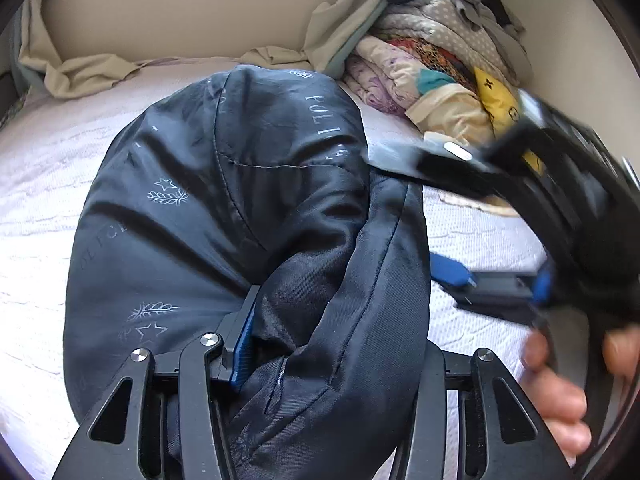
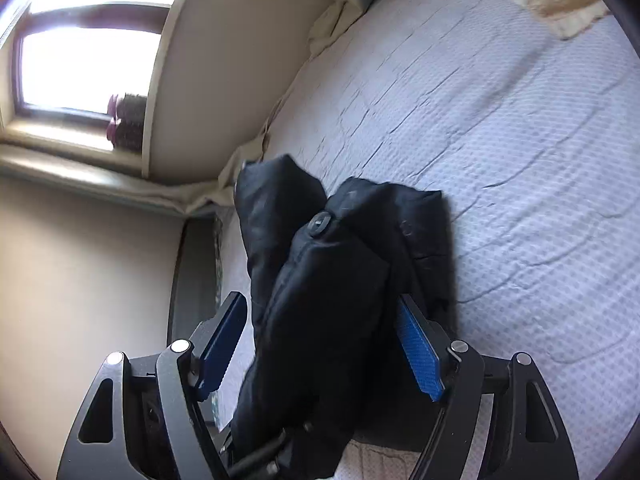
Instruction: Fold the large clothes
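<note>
A dark padded jacket [image 1: 240,200], its lining printed with stars and leaves, lies bunched on the pale bedspread [image 1: 40,200]. My left gripper [image 1: 328,312] is shut on a thick fold of it. The left blue pad [image 1: 243,344] presses the fabric, and cloth hides the other finger. In the right wrist view the jacket [image 2: 332,280], with a button on it, runs between the fingers of my right gripper [image 2: 320,300]. That gripper is open, with bedspread showing between its left pad [image 2: 222,340] and the cloth. The left wrist view shows the right gripper [image 1: 416,212] blurred at the jacket's right edge, held by a hand [image 1: 560,392].
A pile of folded clothes and blankets [image 1: 432,60] sits at the bed's far right corner. A crumpled beige sheet [image 1: 80,68] lies along the wall at the back. A window [image 2: 88,60] is beyond the bed's side. A cream cloth [image 2: 552,0] lies on the bedspread [image 2: 480,140].
</note>
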`<state>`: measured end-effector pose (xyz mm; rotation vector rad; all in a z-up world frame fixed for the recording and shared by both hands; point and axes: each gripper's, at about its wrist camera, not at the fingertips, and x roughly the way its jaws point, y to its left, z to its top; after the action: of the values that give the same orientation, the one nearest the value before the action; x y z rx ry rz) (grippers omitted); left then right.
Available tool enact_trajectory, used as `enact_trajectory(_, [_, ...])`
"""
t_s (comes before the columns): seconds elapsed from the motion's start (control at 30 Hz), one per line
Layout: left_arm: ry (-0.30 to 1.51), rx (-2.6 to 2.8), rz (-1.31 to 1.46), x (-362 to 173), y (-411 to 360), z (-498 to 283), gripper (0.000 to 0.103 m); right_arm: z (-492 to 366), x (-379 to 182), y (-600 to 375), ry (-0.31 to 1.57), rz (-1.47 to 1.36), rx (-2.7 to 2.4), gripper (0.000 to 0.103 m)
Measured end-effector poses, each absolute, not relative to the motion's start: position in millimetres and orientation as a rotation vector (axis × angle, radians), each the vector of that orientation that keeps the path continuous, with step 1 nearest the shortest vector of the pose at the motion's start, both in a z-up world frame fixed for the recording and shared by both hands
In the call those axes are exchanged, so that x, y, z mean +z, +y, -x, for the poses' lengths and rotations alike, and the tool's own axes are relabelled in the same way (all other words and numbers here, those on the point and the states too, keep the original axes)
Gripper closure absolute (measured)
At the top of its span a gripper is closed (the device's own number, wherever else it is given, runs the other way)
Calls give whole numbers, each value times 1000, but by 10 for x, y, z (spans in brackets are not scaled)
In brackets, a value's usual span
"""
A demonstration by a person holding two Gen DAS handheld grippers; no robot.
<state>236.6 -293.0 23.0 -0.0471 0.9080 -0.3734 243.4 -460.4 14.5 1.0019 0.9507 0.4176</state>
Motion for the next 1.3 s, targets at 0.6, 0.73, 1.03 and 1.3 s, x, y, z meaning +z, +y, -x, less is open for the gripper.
enact_trajectory(0.6, [954,-646,21,662,-2631,-2126,20,-2845,-140,-4278,1047,-806,428,85])
enact_trajectory(0.73, [877,-607,37,793,-2265,-1990,20,-2828,-92,-4316,1030,-778,393,88])
enact_trajectory(1.03, [899,-491,10,452,-2036,-2188,20,-2737,-209,-4528,1040,-736,324,89])
enact_trajectory(1.3, [813,-534,20,438,-2135,-2132,20,-2660,-390,-4562,1079,-640,252,89])
